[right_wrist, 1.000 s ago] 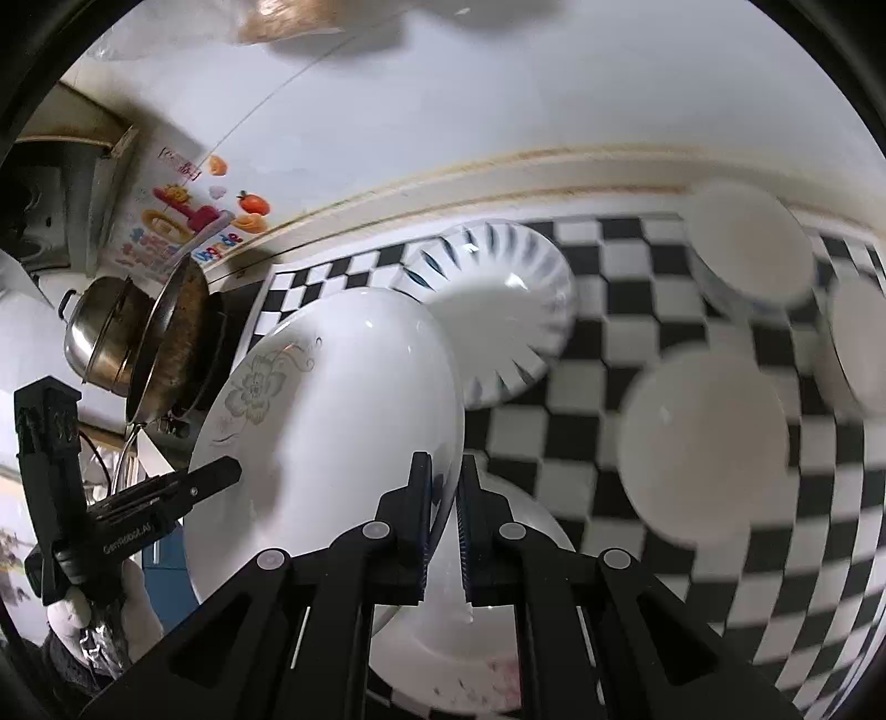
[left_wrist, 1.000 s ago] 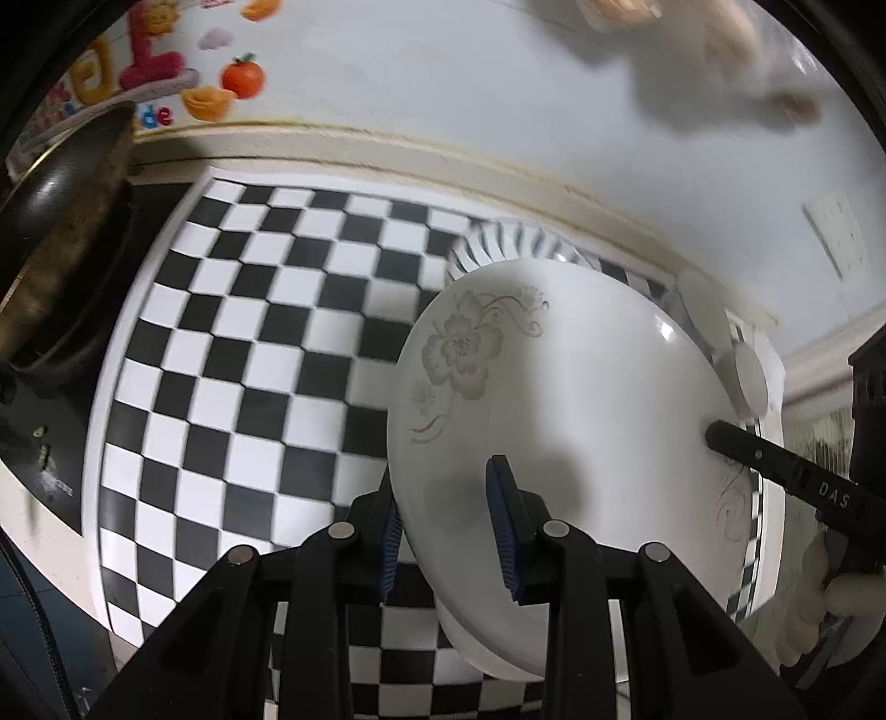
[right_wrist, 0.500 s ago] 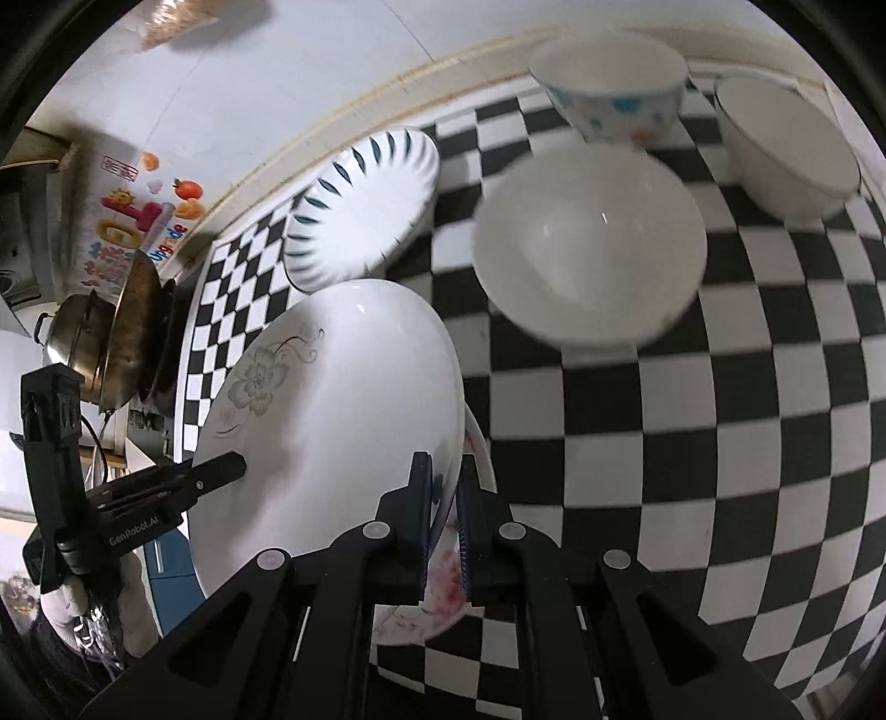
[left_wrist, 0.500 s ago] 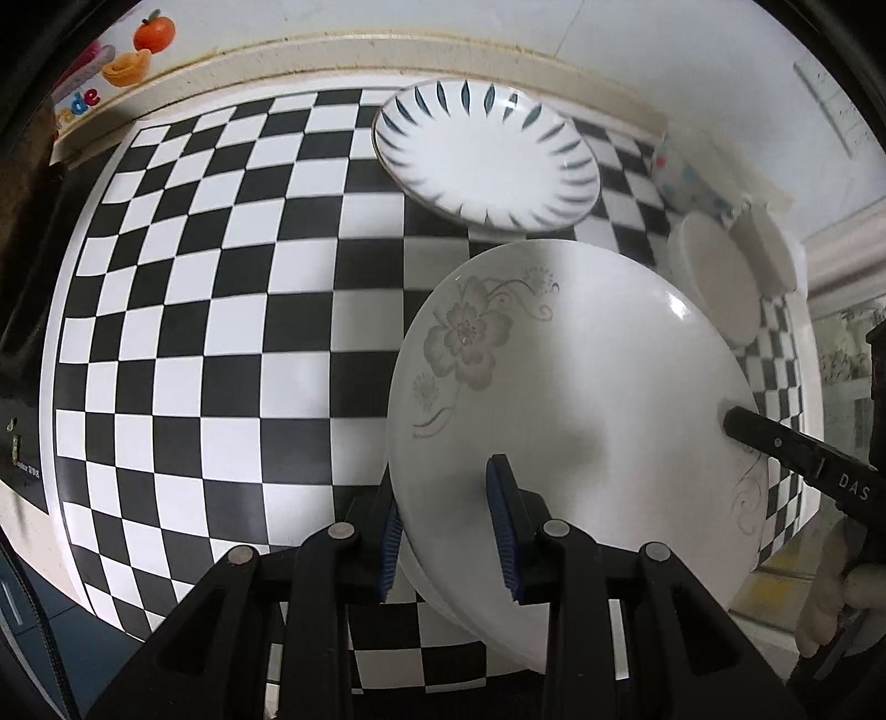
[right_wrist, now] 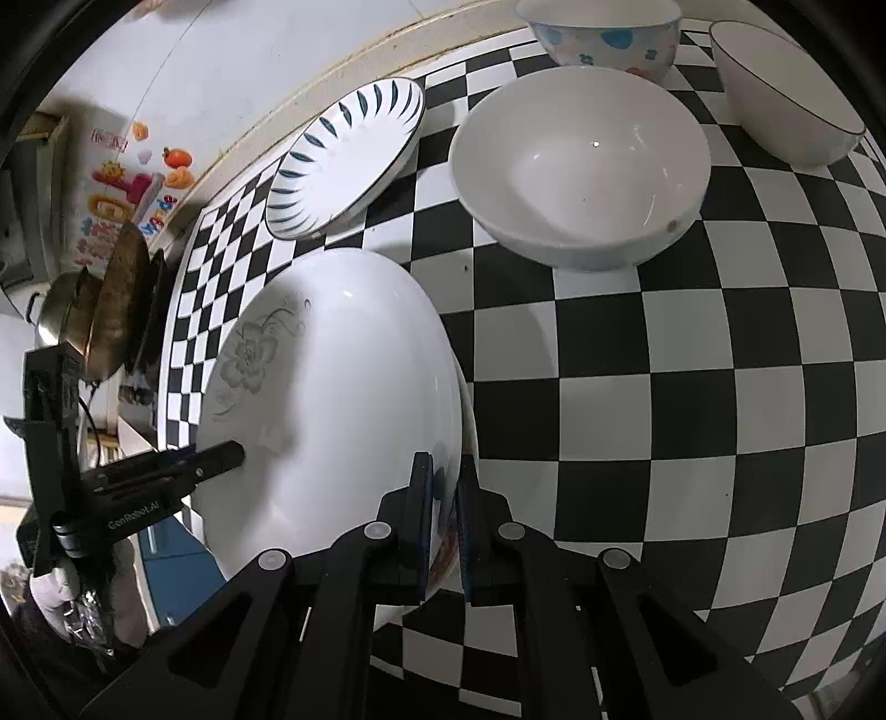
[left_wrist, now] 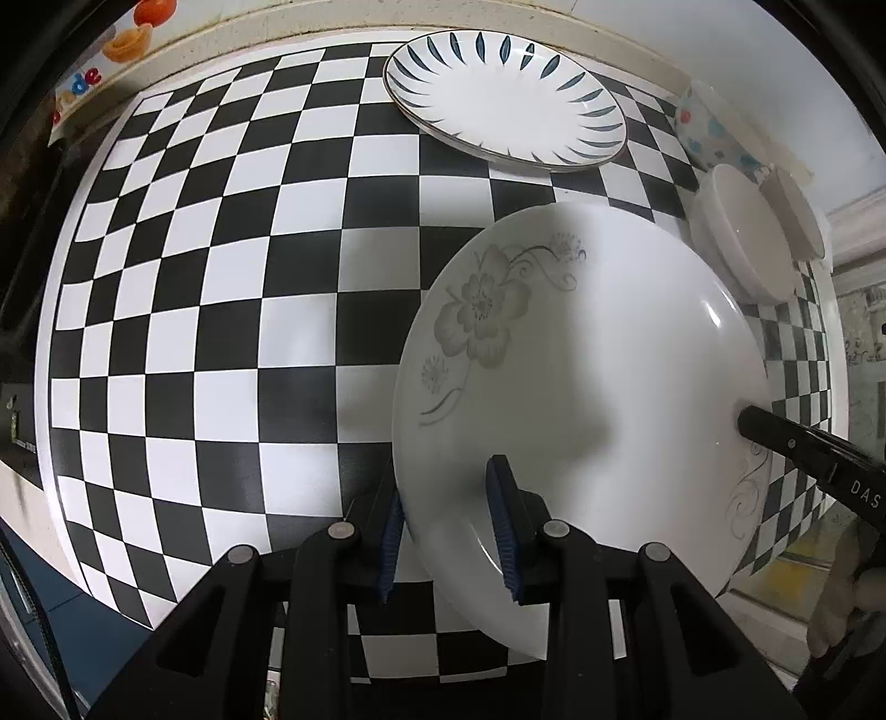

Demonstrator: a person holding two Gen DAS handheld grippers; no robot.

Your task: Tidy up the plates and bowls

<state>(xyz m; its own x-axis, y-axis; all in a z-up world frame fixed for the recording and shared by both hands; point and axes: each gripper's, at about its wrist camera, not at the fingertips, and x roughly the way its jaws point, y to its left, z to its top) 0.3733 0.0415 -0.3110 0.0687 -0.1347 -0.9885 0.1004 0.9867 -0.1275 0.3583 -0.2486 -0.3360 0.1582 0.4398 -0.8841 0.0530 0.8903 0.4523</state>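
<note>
A white plate with a grey flower print [left_wrist: 581, 376] [right_wrist: 332, 387] hangs tilted just above the checkered counter [left_wrist: 221, 332]. My left gripper [left_wrist: 446, 493] is shut on its near rim. On the opposite rim my right gripper [right_wrist: 443, 471] is shut as well, and one of its fingers [left_wrist: 775, 437] shows in the left wrist view. Directly under the held plate lies a second plate with a pinkish pattern [right_wrist: 470, 421], mostly hidden. A blue-striped plate [left_wrist: 504, 99] [right_wrist: 343, 160] lies near the wall.
A plain white bowl [right_wrist: 581, 171] stands just beyond the held plate, a blue-dotted bowl [right_wrist: 603, 33] and a dark-rimmed bowl [right_wrist: 786, 94] behind it. A pan and pot [right_wrist: 111, 310] sit past the counter's left end. The wall runs along the back.
Both grippers have come down toward the counter with the flower plate between them. The pinkish plate underneath is now more covered. Both grips are unchanged.
</note>
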